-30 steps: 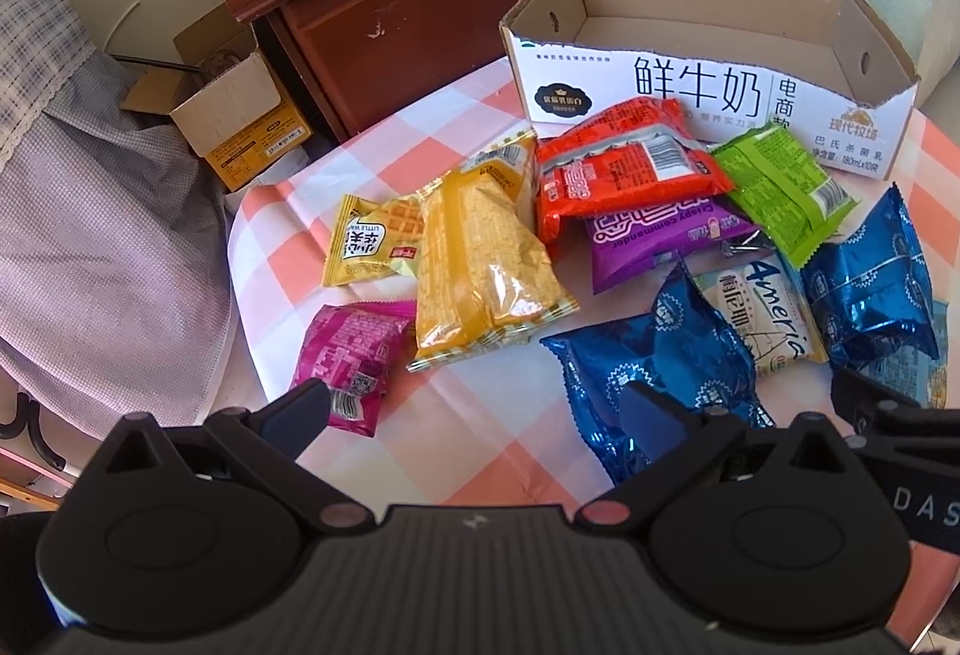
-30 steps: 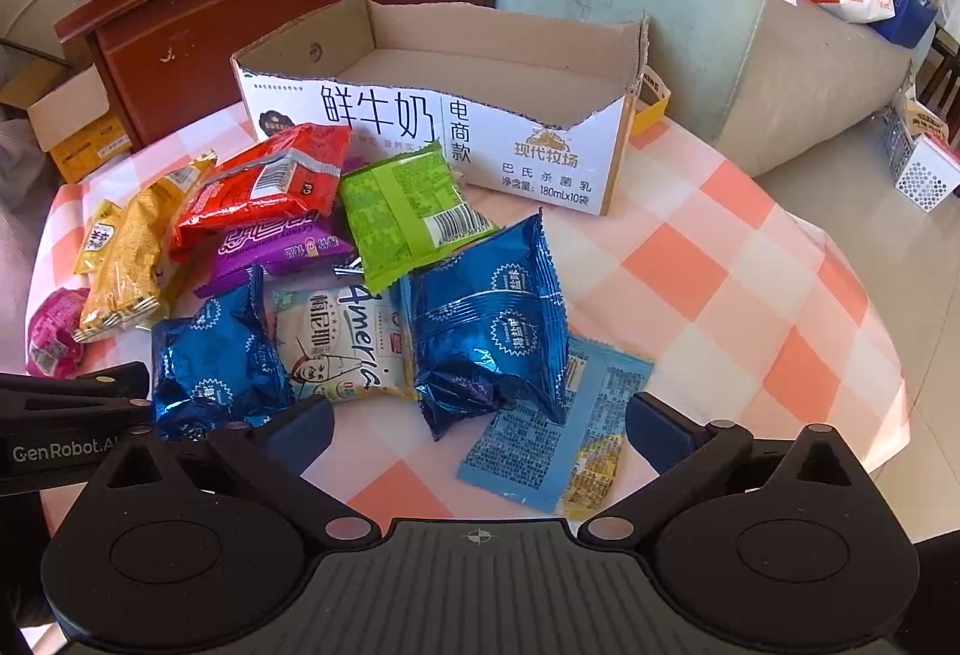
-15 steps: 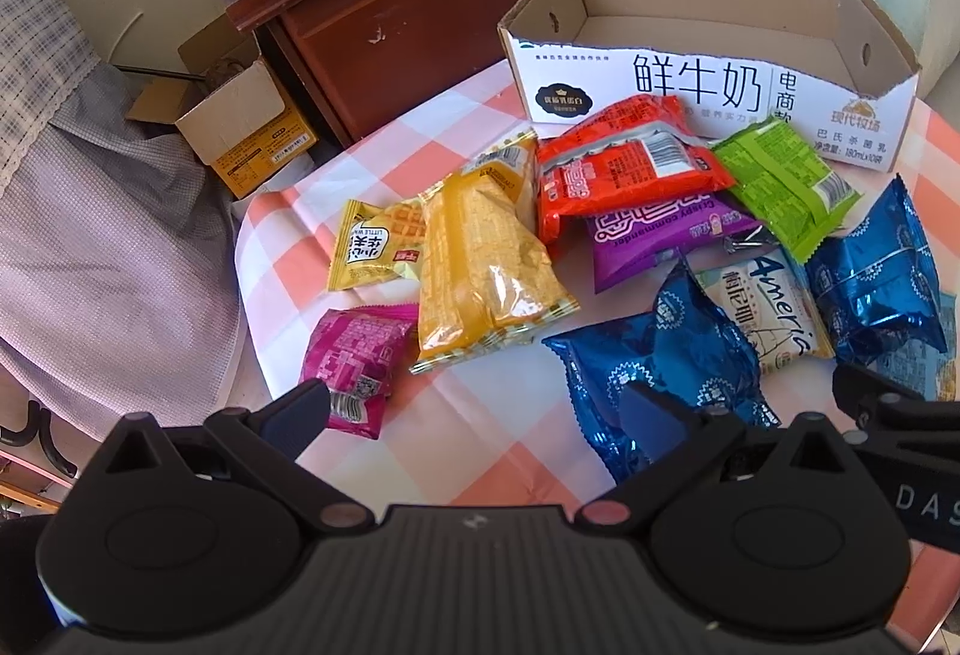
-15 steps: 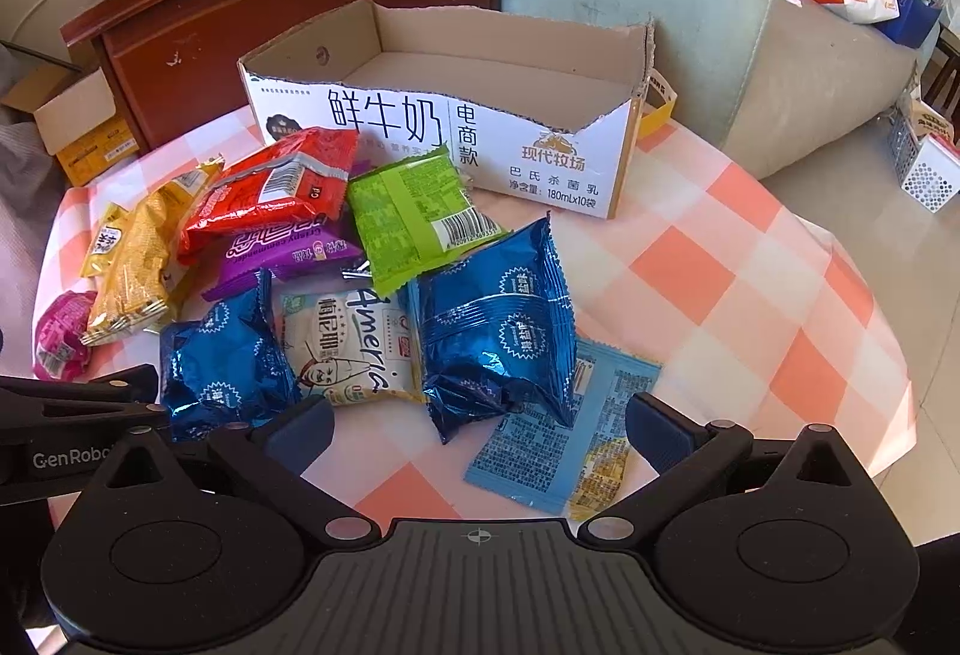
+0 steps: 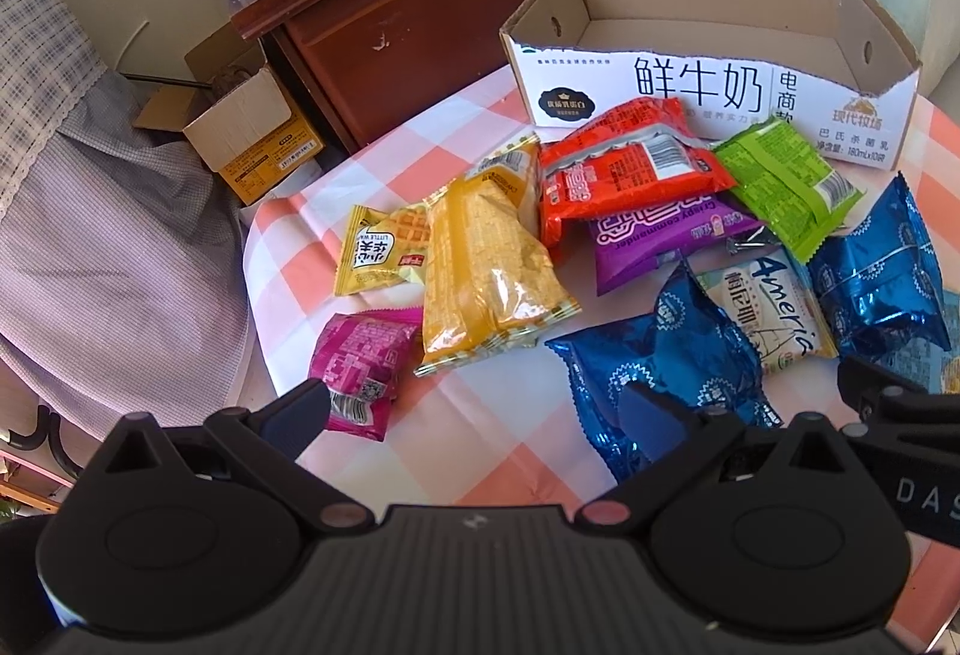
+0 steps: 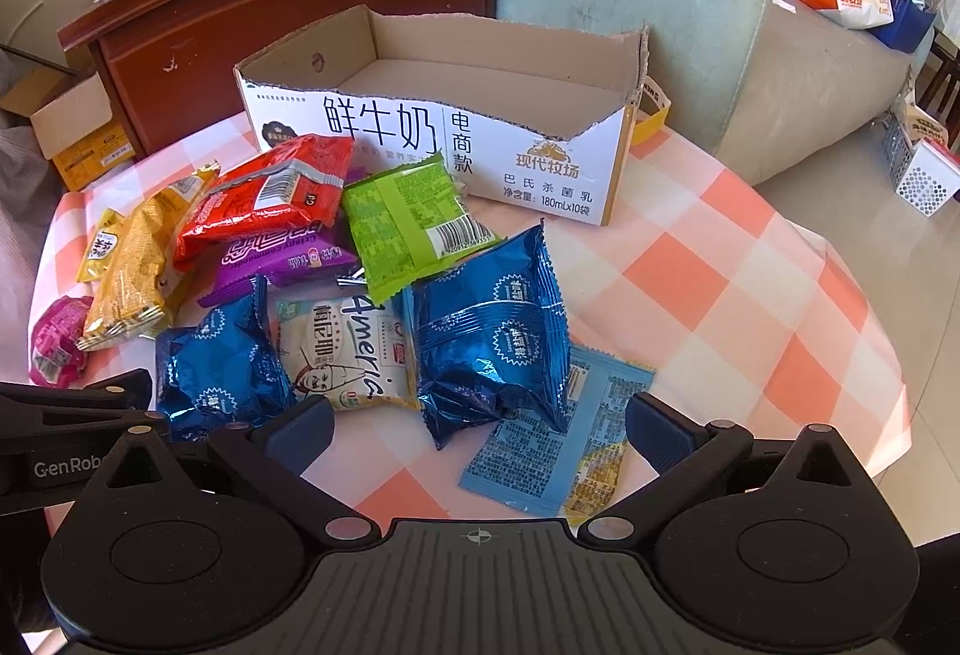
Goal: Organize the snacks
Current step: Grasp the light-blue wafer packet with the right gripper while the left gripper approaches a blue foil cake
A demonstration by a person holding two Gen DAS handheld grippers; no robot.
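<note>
Round table [image 6: 750, 295], pink-and-white check cloth. Cut-down milk carton [image 6: 540, 175] stands open at the far side, nothing visible inside. Packets lie in front of it: red [image 6: 270, 202] resting on purple [image 6: 276, 259], green [image 6: 408, 223] leaning across beside them, two blue foil bags [image 6: 492, 331] [image 6: 216, 367] either side of a white packet [image 6: 348, 349], a flat light-blue sachet [image 6: 558, 445] partly under the right-hand blue bag. At the left edge: clear yellow wafer bag [image 5: 486, 277], small yellow waffle packet [image 5: 384, 250], magenta packet [image 5: 360, 361].
</note>
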